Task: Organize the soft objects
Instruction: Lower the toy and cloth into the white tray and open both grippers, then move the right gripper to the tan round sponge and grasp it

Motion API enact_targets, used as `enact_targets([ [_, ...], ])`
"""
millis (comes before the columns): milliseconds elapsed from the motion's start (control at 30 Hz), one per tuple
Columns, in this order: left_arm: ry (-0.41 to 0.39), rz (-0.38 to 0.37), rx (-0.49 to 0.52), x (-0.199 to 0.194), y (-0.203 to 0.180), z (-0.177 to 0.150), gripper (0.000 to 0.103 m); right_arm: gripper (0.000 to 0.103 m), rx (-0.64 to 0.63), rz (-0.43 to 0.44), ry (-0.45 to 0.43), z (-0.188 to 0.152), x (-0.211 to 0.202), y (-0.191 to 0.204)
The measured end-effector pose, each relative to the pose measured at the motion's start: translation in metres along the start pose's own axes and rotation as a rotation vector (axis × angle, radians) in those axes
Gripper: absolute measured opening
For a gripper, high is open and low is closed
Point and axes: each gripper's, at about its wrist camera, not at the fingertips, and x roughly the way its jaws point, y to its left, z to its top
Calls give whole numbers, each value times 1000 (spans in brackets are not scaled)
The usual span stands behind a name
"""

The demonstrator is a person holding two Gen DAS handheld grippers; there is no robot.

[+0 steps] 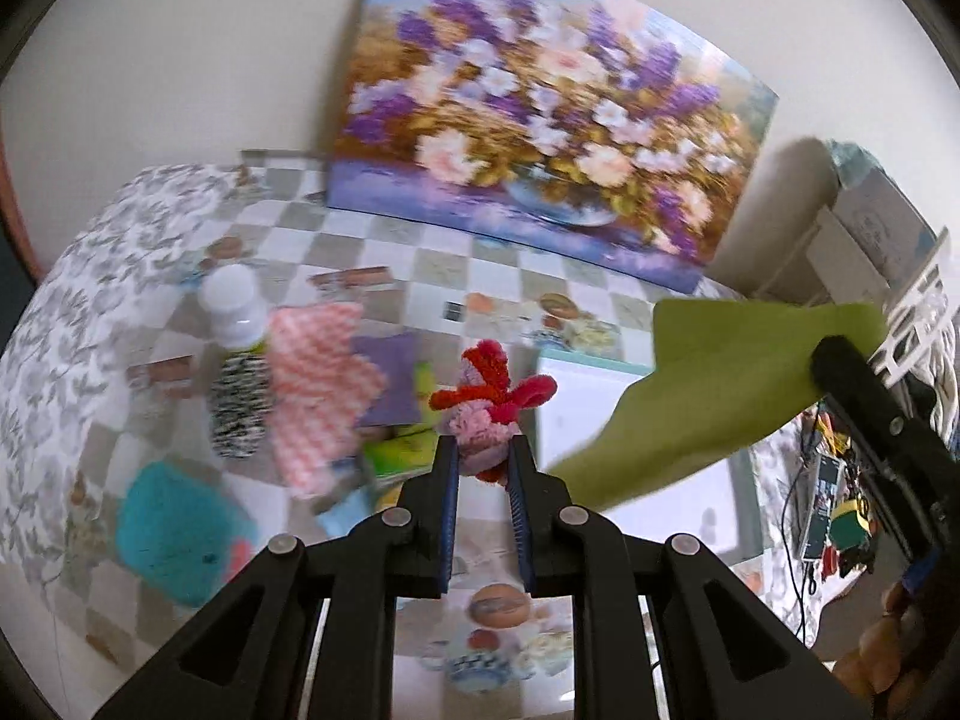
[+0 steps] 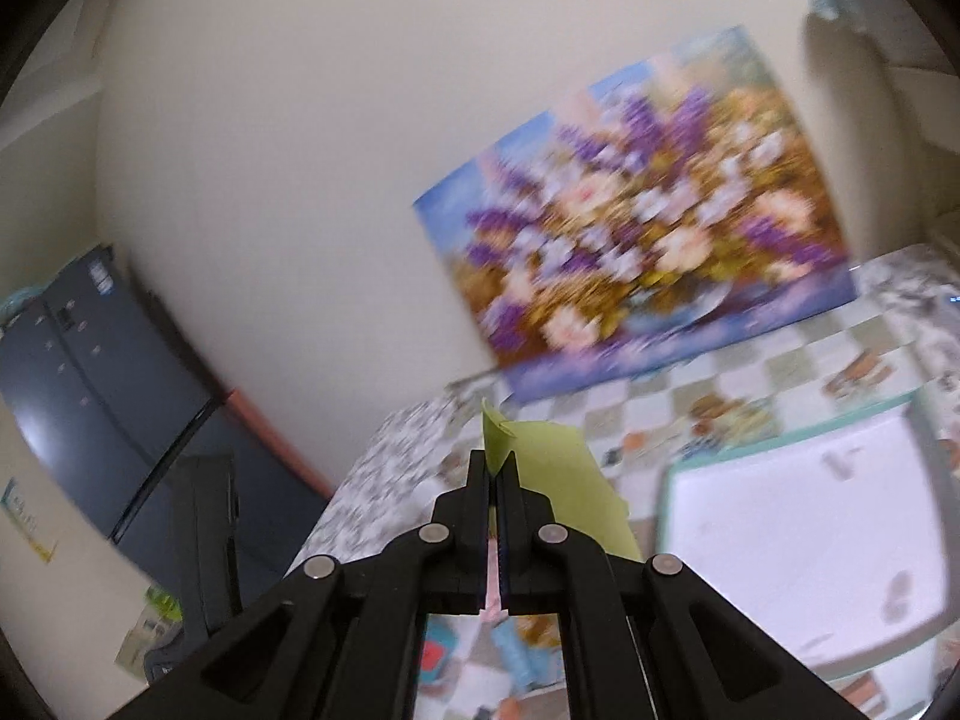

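So both grippers are loaded at once here. The left gripper [image 1: 485, 468] has its jaws pinching a fuzzy pink and red chenille toy [image 1: 489, 405], gripped low on its body so the red loops stick out past the tips. It hangs above the checkered surface [image 1: 432, 264], lifted clear of the pile.

The right gripper [image 2: 495, 471] has its jaws pressed together on one edge of a lime green cloth [image 2: 561, 474]. Grabbing it by the edge lets the rest drape down freely, and from the left camera the sheet [image 1: 708, 390] hangs in the air over the white tray [image 1: 576, 414], which looks like the drop spot for the sorted stuff.

Still sitting on the surface to the left: a pink and white zigzag cloth [image 1: 318, 384], a purple cloth [image 1: 387, 384], a teal knitted thing [image 1: 174, 531], and a white-capped bottle in a black and white sleeve [image 1: 237, 378]. A flower painting [image 1: 540, 138] leans against the wall behind.

Both views are blurry, so things are probably mid-swing. Guess is both items end up in that tray.
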Motion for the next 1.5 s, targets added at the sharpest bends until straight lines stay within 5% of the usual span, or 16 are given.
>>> enact_targets([
  [233,58,-27,81,40,-58,-4,17,2,79,-206,-81,12,-32,-60],
  [433,115,-21,146,78,-98,-9,17,2,167,-372,-62,12,-40,-118],
  [867,228,2,126,158,-113,-19,18,4,251,-411,131,-15,10,-168],
  [967,235,13,111,162,-105,-19,33,6,248,-437,165,-20,16,-170],
  [1033,222,10,98,158,-101,-17,63,6,243,-459,183,-23,18,-170],
  [1067,214,9,93,156,-99,-15,67,6,243,-464,187,-24,19,-170],
  [1300,175,63,75,143,-86,-9,86,10,236,-538,270,-36,29,-175],
  [1400,193,122,53,143,-75,-9,86,43,254,-570,306,-42,31,-180],
  [1500,217,182,28,146,-62,-10,86,49,274,-594,340,-48,34,-186],
])
